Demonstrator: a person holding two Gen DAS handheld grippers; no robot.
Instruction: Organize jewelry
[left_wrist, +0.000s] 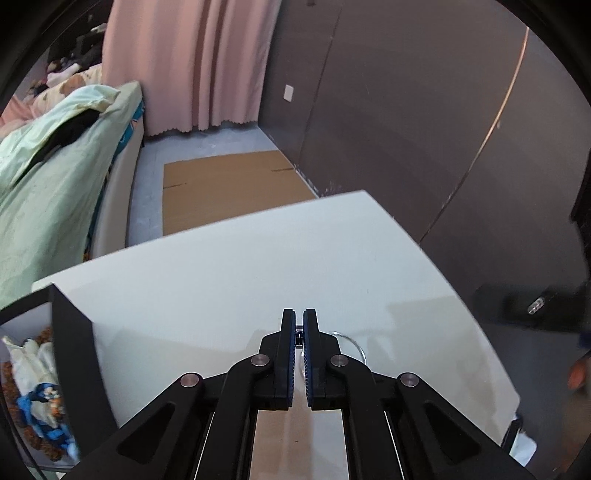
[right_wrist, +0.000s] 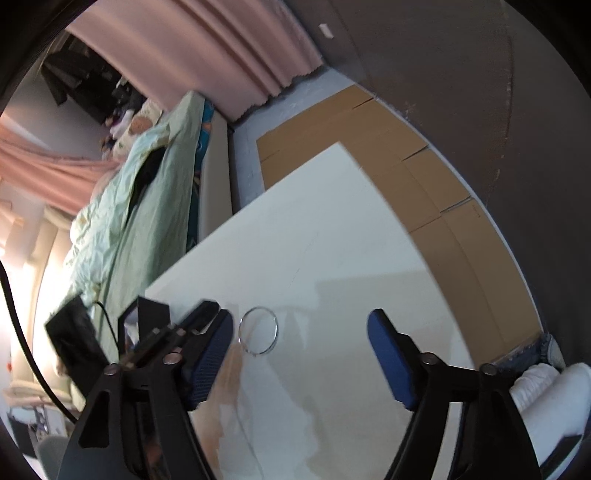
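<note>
Left gripper: the left gripper hangs low over the white table, its two blue-padded fingers drawn almost together with only a thin slit between them; whether they pinch anything cannot be told.
Right gripper: the right gripper has its fingers spread wide apart, holding nothing.
Bangle: a thin silver bangle lies flat on the table, between the right gripper's fingers and nearer its left one. In the left wrist view only an arc of the bangle shows, just right of the left gripper's fingers and partly hidden behind them.
Box: an open dark-walled box stands at the table's near left corner, with pale cloth and blue and orange beaded pieces inside.
Table: white, smooth, with the bangle towards its near side.
Floor: flattened cardboard lies on the floor beyond the table's far edge.
Bed: a bed with a pale green cover is on the left.
Curtain: a pink curtain hangs at the far wall.
</note>
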